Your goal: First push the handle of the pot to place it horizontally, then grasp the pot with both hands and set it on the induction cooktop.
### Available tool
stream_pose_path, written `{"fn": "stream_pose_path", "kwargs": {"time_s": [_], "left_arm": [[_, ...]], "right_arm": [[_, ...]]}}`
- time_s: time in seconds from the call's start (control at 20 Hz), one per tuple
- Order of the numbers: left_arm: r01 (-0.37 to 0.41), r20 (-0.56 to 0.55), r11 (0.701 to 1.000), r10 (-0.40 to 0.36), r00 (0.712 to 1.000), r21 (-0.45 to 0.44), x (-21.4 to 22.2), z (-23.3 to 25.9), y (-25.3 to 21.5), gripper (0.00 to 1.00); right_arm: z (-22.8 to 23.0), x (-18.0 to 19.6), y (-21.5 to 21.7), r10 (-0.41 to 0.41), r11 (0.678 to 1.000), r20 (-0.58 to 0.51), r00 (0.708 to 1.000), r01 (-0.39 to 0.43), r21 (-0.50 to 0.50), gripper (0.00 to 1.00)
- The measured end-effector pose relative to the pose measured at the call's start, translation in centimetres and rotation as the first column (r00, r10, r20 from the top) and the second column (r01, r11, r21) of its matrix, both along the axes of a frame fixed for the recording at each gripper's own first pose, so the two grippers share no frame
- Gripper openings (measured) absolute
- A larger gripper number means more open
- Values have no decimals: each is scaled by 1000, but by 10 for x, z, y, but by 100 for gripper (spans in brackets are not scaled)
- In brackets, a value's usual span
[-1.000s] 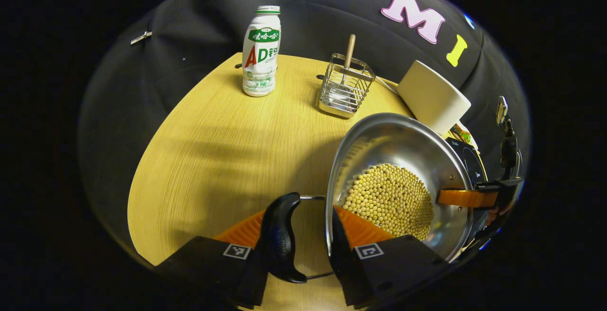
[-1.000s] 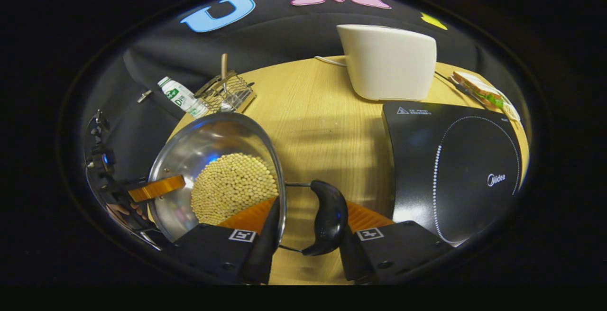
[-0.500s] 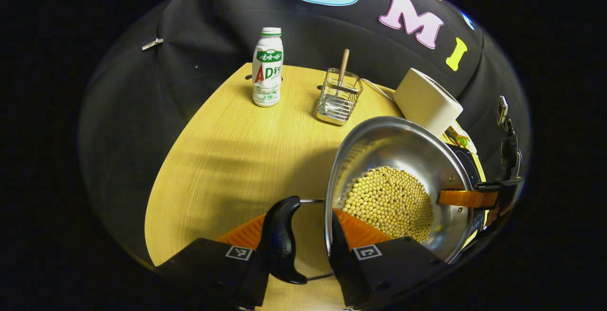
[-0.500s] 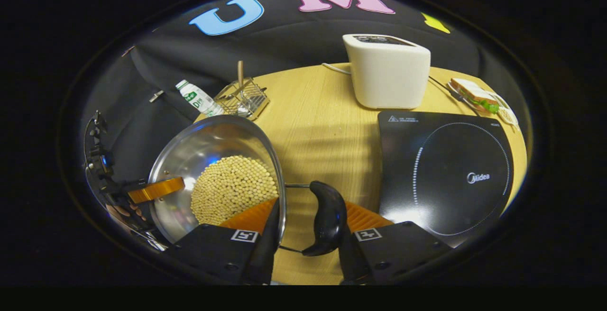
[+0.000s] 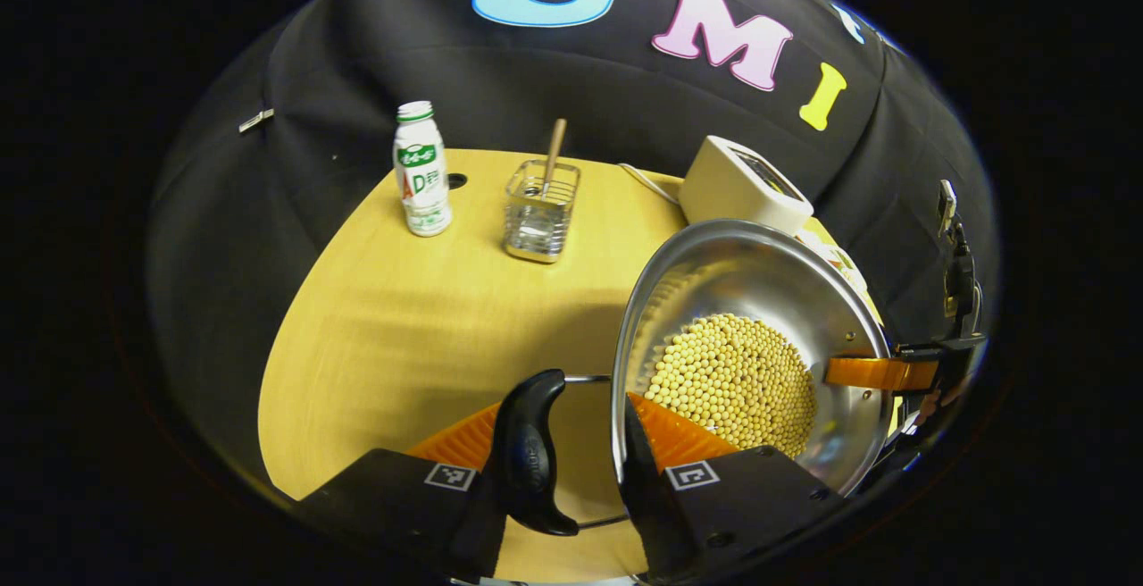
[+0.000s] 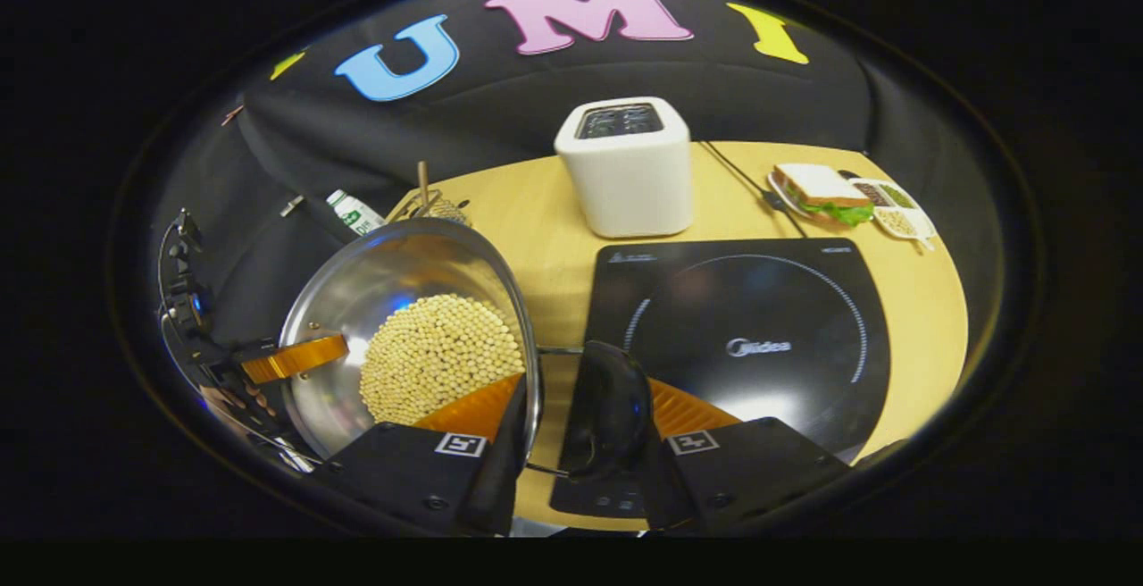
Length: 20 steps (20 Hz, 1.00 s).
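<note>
A steel pot (image 5: pixel 759 273) holding yellow beans (image 5: pixel 732 380) hangs above the wooden table, gripped on both sides. My left gripper (image 5: pixel 567 407) is shut on the pot, one finger outside the black side handle (image 5: pixel 527 452) and one inside the wall. My right gripper (image 6: pixel 585 389) is shut the same way on the pot (image 6: pixel 375 282) at its other black handle (image 6: pixel 612 407). Each gripper's far finger shows on the opposite rim. The black induction cooktop (image 6: pixel 750 345) lies just right of the pot, partly under that handle.
A white toaster (image 6: pixel 629 166) stands behind the cooktop, with a sandwich plate (image 6: pixel 821 193) to its right. A milk bottle (image 5: pixel 421 171) and a wire basket (image 5: pixel 540 211) with a wooden stick stand at the table's far left. The table's near edge runs below the grippers.
Both grippers have carried the pot up and to the right. The cooktop has slid in under the right handle, and the bottle and basket have dropped farther back.
</note>
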<state>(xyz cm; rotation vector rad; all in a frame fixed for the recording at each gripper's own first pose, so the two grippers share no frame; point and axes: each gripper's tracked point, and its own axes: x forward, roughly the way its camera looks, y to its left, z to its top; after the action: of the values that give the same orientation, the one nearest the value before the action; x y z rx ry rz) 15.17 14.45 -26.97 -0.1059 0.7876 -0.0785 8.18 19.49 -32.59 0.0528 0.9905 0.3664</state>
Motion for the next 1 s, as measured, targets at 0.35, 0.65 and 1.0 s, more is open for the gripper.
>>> {"fn": "stream_pose_path", "kwargs": {"time_s": [0.35, 0.65, 1.0], "left_arm": [[52, 0, 999, -52, 999, 8, 24, 9, -92, 63], [73, -5, 997, -73, 997, 6, 40, 1, -161, 63], [74, -20, 997, -74, 997, -3, 58, -15, -216, 62]], "right_arm": [[15, 26, -83, -59, 998, 1, 998, 59, -2, 54], [16, 49, -147, -93, 996, -7, 996, 93, -3, 58], [8, 70, -196, -106, 994, -25, 994, 105, -14, 58]]}}
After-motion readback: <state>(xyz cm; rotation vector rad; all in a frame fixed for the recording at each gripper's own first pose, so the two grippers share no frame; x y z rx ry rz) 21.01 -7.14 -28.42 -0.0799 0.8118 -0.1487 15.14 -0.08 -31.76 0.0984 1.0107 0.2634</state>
